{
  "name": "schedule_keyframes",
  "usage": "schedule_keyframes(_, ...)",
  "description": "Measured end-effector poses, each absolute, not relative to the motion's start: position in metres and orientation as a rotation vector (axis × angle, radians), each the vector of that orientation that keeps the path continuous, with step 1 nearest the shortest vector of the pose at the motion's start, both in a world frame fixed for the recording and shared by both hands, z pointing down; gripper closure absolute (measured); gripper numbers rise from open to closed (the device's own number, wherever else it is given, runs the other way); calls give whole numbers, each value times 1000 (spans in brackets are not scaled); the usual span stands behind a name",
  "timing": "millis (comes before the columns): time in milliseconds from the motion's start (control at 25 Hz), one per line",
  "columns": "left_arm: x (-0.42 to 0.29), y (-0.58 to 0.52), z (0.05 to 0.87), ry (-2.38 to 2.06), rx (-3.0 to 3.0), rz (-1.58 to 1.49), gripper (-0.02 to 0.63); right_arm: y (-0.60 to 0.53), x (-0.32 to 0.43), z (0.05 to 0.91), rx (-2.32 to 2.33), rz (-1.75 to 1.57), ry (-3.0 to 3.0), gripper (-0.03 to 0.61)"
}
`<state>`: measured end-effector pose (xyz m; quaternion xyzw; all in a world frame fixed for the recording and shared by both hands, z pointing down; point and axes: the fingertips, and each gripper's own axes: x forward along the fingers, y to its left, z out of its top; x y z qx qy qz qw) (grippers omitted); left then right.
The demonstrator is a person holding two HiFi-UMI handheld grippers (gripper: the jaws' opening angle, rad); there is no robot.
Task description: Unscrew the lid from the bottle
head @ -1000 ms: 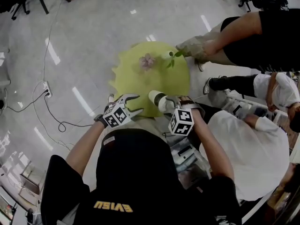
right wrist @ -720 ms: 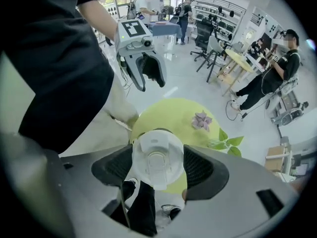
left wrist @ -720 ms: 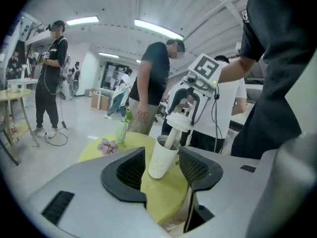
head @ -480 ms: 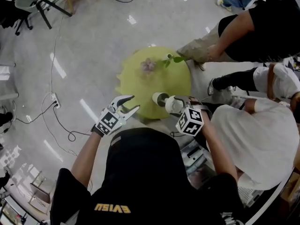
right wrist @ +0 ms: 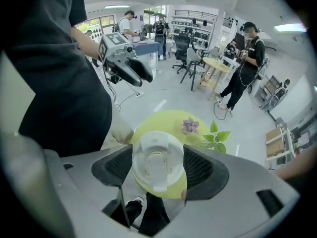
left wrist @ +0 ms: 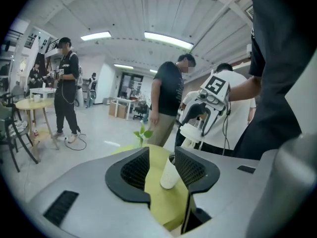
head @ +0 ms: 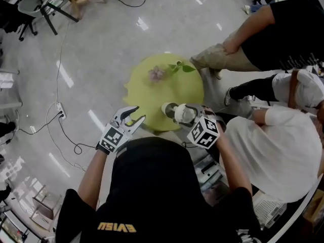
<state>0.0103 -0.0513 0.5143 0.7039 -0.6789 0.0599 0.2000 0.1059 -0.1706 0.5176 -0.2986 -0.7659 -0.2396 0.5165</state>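
Bottle (head: 169, 109) is standing upright on the near part of the yellow-green table (head: 148, 96). Its mouth is showing open and dark, with no lid on it. Nothing is touching it.

Lid (right wrist: 157, 163) is sitting between the jaws of the right gripper (head: 185, 115). The pads are pressing on its rim from both sides, at a medium width, with its top face toward that gripper's camera. It is hanging in the air just beside the bottle, clear of the mouth.

What is changing:
- **Right gripper:** it is carrying the lid a little higher than a second ago, with the grip unchanged.
- **Left gripper (head: 137, 113):** its jaws have just been closing from wide to fairly narrow, on nothing. In its own view the bottle is lining up with the gap but standing beyond the jaws on the table, not between the pads.
- **Left gripper position:** it is also lifting and drawing back from the table edge, so it is now apart from the bottle.

Farther out, a pink flower (head: 156, 74) and a leafy sprig (head: 180, 68) are lying at the far side of the table. People are sitting just to the right.

Judging from this, the unscrewing is looking finished, with lid and bottle fully separated. The left gripper is no longer steadying anything, so the bottle is standing unsupported near the edge. Only parking the lid seems to be remaining.
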Motion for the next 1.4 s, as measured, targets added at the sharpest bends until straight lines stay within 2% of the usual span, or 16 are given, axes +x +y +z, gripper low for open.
schedule_keyframes(720,-16,-55,495,-1995,1895,92,462,-180,120,484,-645,-486,-1903,256)
schedule_keyframes(1160,-24,-56,478,-2048,1915,92,591,-178,124,473,-624,-470,-1910,256)
schedule_keyframes(1400,-25,-57,476,-2044,1925,106,595,-176,123,468,-633,-474,-1910,256)
